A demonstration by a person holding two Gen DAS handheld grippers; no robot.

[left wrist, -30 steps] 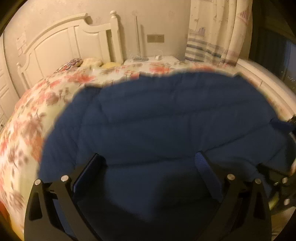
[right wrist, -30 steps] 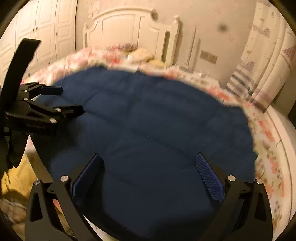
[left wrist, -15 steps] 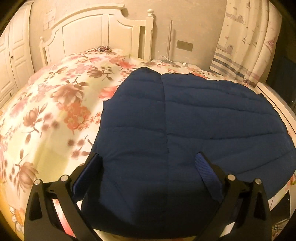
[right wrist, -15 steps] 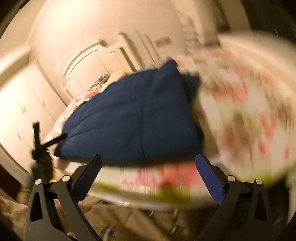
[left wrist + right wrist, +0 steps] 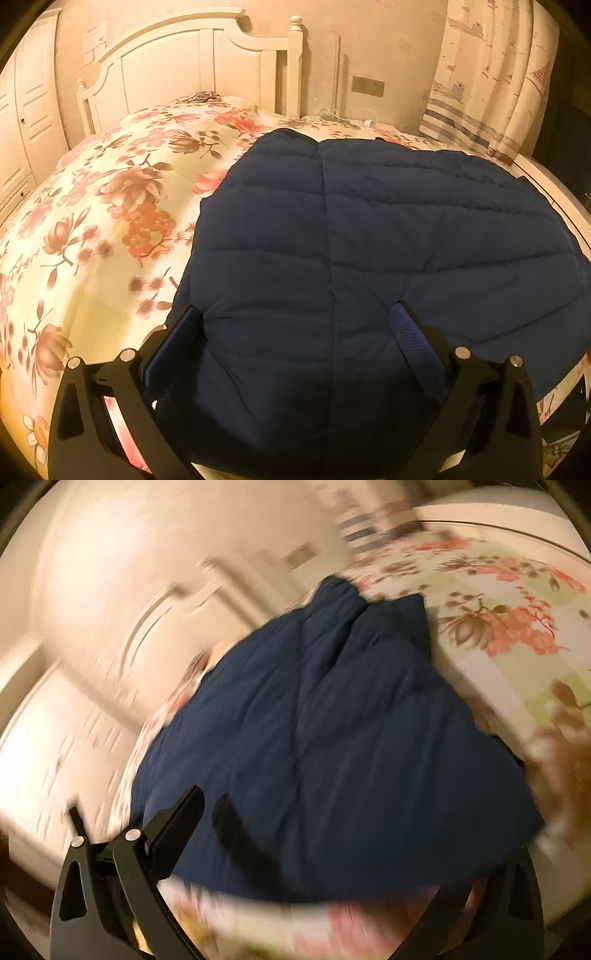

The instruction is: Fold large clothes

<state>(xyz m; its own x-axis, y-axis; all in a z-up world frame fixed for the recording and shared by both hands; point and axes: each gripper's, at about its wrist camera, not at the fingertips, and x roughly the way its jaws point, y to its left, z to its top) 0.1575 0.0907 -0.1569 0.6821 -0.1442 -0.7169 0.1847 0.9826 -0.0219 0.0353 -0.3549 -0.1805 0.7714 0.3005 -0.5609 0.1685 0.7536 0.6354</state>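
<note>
- on the bed, left wrist view: a navy quilted jacket lies spread flat on the floral bedspread, covering the near right part of the bed and reaching its near edge.
- left gripper hangs above the jacket's near portion, its two fingers spread wide; nothing sits between the blue pads, no cloth is pinched.
- behind the bed stand a white headboard and, at far right, a striped curtain.
- right wrist view: heavily motion-blurred and tilted. the same jacket shows as a dark blue mass on the bedspread, near the bed's edge.
- right gripper: only the left finger is sharp; the other finger is lost against the dark fabric and blur, so the width of its opening cannot be told. no cloth is seen caught in it.
- a dark blurred streak crosses the jacket's near part; what it is cannot be made out.
</note>
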